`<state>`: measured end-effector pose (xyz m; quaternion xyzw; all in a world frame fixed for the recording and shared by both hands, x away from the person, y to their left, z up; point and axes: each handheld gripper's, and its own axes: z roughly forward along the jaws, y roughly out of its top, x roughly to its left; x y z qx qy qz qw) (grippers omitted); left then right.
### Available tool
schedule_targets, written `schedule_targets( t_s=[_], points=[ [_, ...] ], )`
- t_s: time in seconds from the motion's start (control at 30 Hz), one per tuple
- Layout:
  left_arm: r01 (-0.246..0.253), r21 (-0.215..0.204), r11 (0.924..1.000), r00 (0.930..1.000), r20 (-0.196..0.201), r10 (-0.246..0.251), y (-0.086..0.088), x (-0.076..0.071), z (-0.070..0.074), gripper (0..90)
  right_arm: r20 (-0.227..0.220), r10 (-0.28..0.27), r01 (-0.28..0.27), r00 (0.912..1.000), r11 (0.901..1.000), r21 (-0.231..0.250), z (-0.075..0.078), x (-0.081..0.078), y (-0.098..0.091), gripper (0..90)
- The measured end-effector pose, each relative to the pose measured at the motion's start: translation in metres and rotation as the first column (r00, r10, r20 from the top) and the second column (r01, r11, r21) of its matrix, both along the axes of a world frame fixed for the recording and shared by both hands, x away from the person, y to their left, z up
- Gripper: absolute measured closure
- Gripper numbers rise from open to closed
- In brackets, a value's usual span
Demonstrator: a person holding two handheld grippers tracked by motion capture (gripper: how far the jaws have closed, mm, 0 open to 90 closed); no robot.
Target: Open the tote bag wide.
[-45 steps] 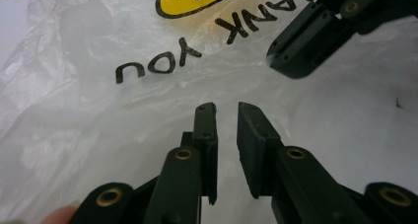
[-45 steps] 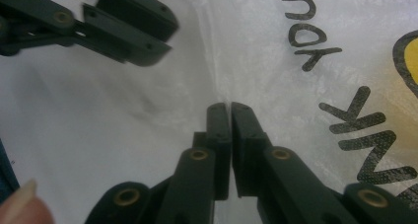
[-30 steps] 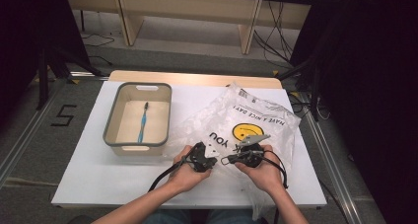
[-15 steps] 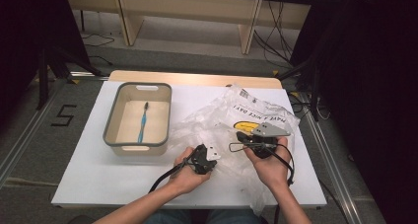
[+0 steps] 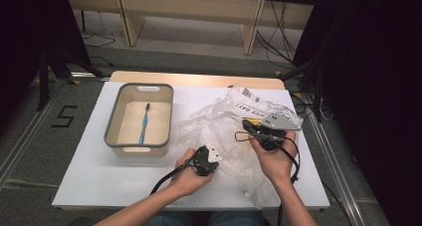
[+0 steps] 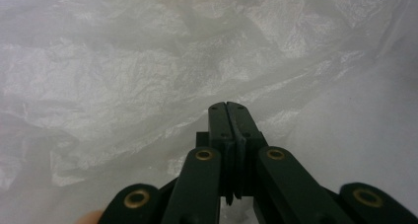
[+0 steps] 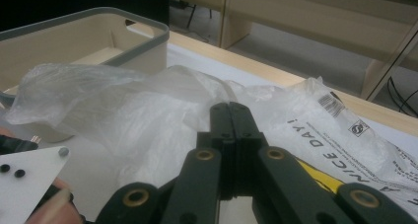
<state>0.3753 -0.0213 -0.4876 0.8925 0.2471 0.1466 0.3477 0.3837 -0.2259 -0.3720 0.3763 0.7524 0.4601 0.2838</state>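
Observation:
A crumpled clear plastic bag point(image 5: 214, 121) with a yellow smiley and printed letters lies on the right half of the white table point(image 5: 89, 181). My right gripper point(image 5: 246, 124) hangs above the table, shut, with the bag's film point(image 7: 148, 115) rising to its tips point(image 7: 229, 105), so the bag is pulled up into a peak. Low at the bag's near left edge, my left gripper point(image 5: 219, 162) is shut too. In the left gripper view the film point(image 6: 123, 86) spreads out from its tips point(image 6: 227, 105), and a thin layer appears pinched there.
A beige basket with a grey rim point(image 5: 112, 136) stands on the left of the table, and a blue toothbrush point(image 5: 143, 124) lies in it. The basket's near wall point(image 7: 98, 17) is beyond the bag in the right gripper view. Wooden furniture legs and cables are behind the table.
My right gripper has risen and pulled the bag up from flat into a raised, puffed shape. The left gripper has stayed in place at the bag's near edge.

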Motion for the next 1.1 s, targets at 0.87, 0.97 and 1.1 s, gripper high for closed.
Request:
schedule_targets(
  t_s=[0.87,0.97,1.1],
  points=[
    [-0.017,-0.082,0.9965,0.9977,0.064,0.022,0.028,-0.022,0.031,44.3,-0.013,-0.005,0.005,0.9999,0.9998,0.017,-0.003,0.002,-0.002,90.0],
    [-0.021,-0.099,0.9949,0.9967,0.075,0.029,0.036,-0.026,0.037,40.7,-0.016,-0.007,0.007,0.9999,0.9998,0.018,-0.003,0.002,-0.002,90.0],
    [-0.029,-0.109,0.9936,0.9958,0.083,0.038,0.048,-0.030,0.042,38.1,-0.018,-0.003,0.004,0.9998,0.9999,0.015,-0.004,0.002,-0.001,90.0]
  ],
)
